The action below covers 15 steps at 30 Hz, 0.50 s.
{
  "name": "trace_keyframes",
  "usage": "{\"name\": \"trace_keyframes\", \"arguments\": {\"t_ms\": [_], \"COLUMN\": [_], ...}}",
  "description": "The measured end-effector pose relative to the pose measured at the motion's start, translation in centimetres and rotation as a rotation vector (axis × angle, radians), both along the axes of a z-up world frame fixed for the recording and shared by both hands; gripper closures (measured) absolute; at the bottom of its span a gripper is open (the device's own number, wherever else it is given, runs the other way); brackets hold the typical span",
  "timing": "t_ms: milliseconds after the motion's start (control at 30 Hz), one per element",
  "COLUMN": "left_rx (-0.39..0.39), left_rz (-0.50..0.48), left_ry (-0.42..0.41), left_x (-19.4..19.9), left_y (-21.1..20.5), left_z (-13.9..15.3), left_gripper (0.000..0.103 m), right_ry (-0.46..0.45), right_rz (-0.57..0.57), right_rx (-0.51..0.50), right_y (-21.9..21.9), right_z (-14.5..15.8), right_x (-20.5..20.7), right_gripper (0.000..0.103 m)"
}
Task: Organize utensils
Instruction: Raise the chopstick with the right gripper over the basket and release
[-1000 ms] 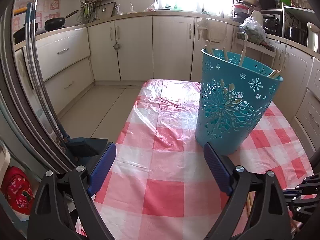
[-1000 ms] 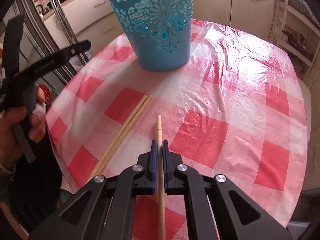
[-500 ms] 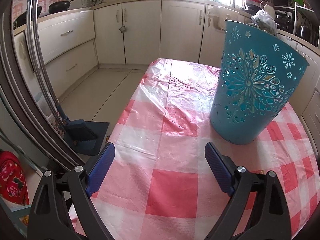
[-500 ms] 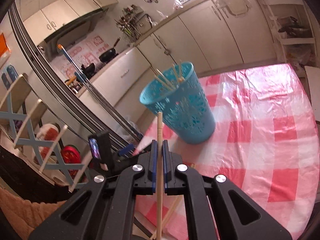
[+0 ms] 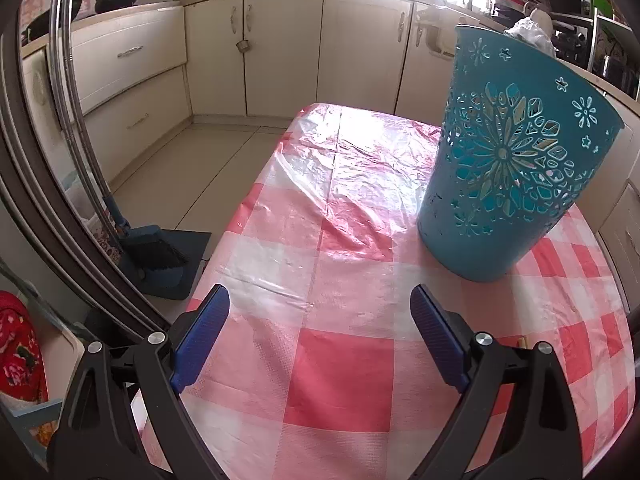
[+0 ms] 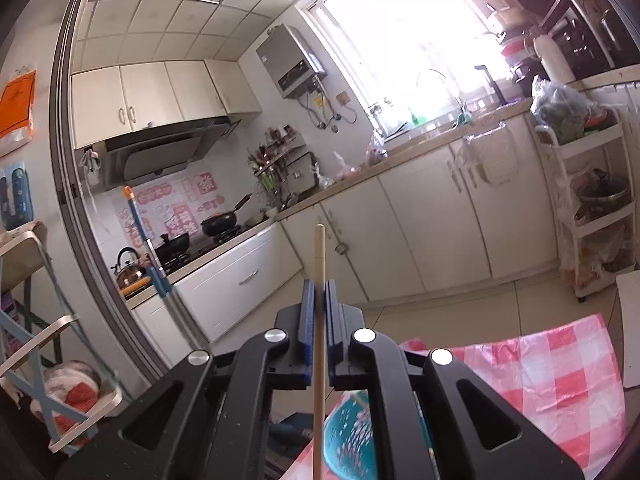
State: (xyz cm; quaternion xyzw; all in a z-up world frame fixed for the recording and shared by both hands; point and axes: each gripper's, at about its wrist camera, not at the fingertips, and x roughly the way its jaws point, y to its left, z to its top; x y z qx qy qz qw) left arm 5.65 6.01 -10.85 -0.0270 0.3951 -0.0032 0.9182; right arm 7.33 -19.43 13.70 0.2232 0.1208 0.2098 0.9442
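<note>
Right hand-held gripper (image 6: pixel 316 292) lifting chopstick (image 6: pixel 319 320) off surface (image 5: pixel 340 360), pinching it mid-shaft above teal basket (image 5: pixel 516 168). Left hand-held gripper (image 5: pixel 320 336) spread, empty. Risk: thin stick pivoting, missing rim.

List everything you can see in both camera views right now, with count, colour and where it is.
basket: one, teal, cut-out pattern, standing on the table's right side
tablecloth: one, pink and white check under clear plastic, covering the table
chopstick: one, pale wood, clamped in the right tongs
dustpan and brush: one set, dark blue, on the floor left of the table
cabinets: cream, along the walls
pans: two, black, on the stove
left tongs: open, empty, above the table
right tongs: shut on the chopstick
</note>
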Motion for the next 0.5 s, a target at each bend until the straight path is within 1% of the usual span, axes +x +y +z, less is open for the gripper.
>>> {"name": "trace_keyframes", "arguments": {"t_ms": [67,133,200,333,500], "left_rx": [0.011,0.017,0.018,0.005,-0.013], "left_rz": [-0.011,-0.017,-0.022,-0.022,-0.013], "left_ry": [-0.008,-0.013,-0.016,-0.013,-0.009], "left_x": [-0.1,-0.2,-0.3,-0.3,-0.2], "left_y": [-0.3,-0.4,-0.6,-0.4,0.0], "left_z": [0.1,0.2,0.2,0.2,0.1], "left_gripper": [0.015,0.015,0.015,0.015,0.015], "right_ry": [-0.016,-0.025,-0.009,0.028,0.066], "right_rz": [-0.054,-0.106,-0.133,-0.153,-0.145], "right_rx": [-0.013,-0.051,-0.087,-0.14,-0.197], "right_y": [0.5,1.2,1.6,2.1,2.5], "right_z": [-0.2,-0.8,-1.9,-4.2,-6.5], "right_x": [1.2,2.4,3.1,3.4,3.1], "right_gripper": [0.097,0.097,0.097,0.097,0.097]}}
